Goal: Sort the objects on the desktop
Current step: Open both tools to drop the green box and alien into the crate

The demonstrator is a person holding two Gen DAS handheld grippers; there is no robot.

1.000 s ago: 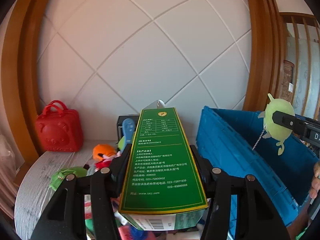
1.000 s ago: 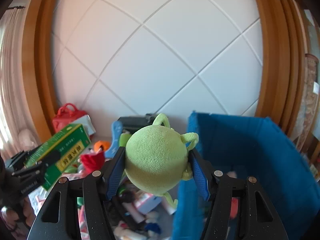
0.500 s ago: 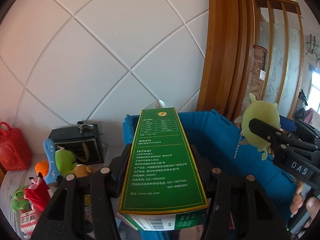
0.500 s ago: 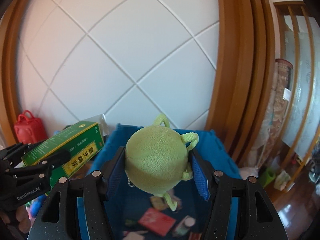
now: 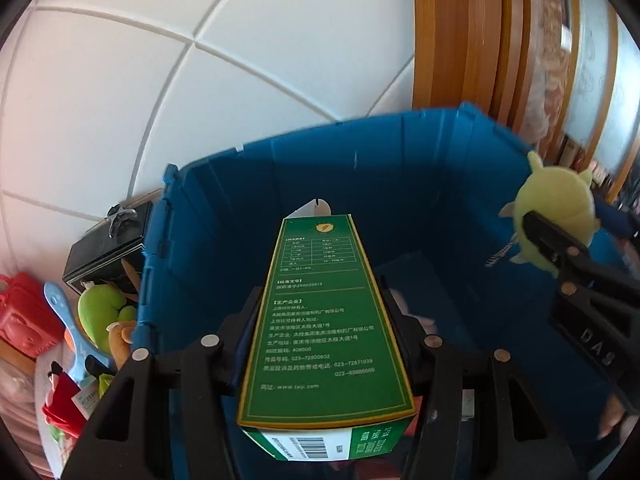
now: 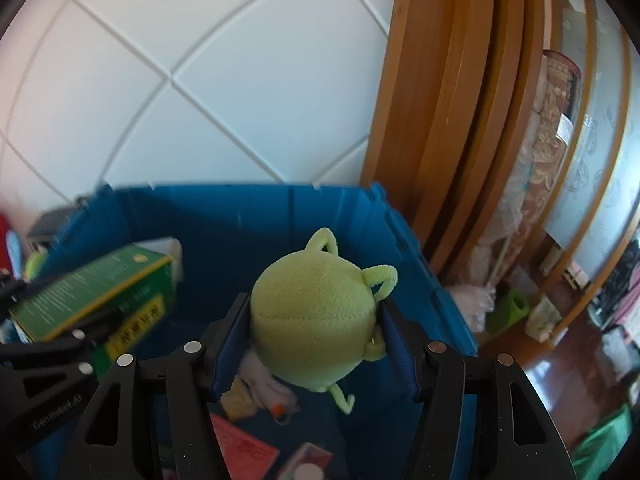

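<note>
The green carton looks light and stiff, likely to crush if squeezed, best held by its long sides; the left gripper is clamped on those sides, above the blue crate. The round lime plush toy, soft and squashy, sits pinched in the right gripper, also above the crate.

A green medicine box (printed side up) is hanging lengthwise above the blue bin. A round green plush toy is hovering beside it.
</note>
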